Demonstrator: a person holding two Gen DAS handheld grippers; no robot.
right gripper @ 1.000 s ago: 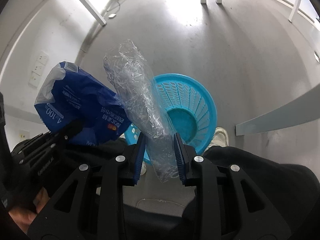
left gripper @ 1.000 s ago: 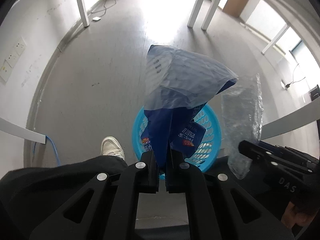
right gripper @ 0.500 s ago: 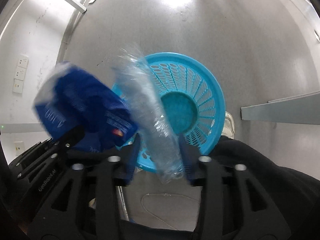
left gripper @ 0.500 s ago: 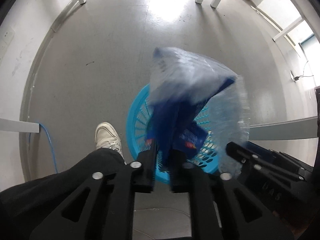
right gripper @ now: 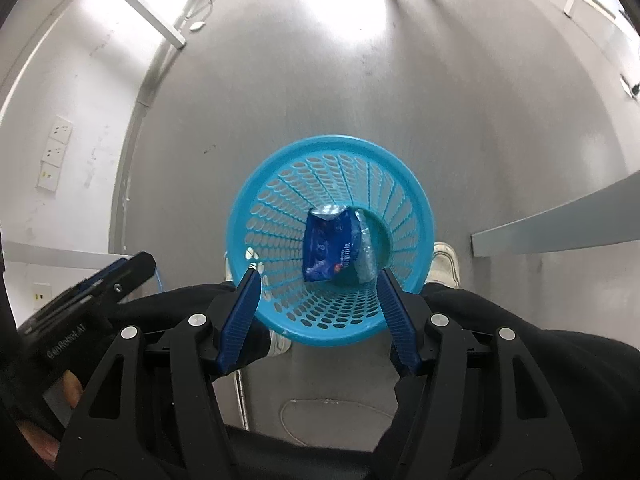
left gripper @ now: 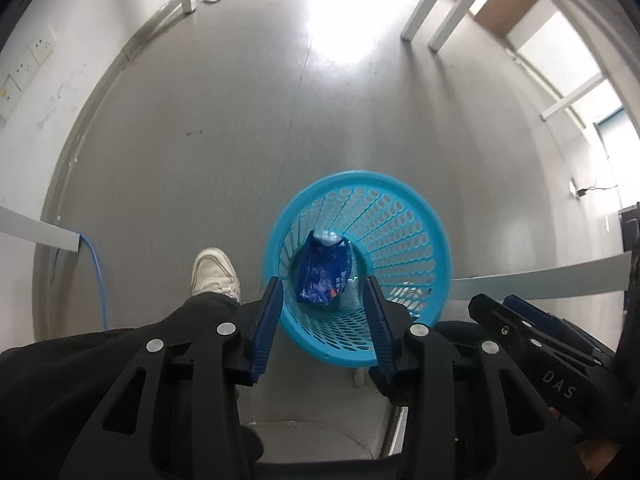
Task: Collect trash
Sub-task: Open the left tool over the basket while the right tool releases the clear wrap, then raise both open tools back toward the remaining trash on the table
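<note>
A blue plastic mesh basket stands on the grey floor below both grippers; it also shows in the right wrist view. A blue snack bag lies inside it, with a clear plastic wrapper beside it. The right wrist view shows the bag and the wrapper too. My left gripper is open and empty above the basket. My right gripper is open and empty above the basket. Each gripper appears at the edge of the other's view.
The person's white shoe and dark trouser leg stand left of the basket. A blue cable runs down by a white table edge at the left. White table legs stand far off. A grey table edge lies to the right.
Both grippers have opened. The blue snack bag and the clear wrapper have dropped from them into the basket.
</note>
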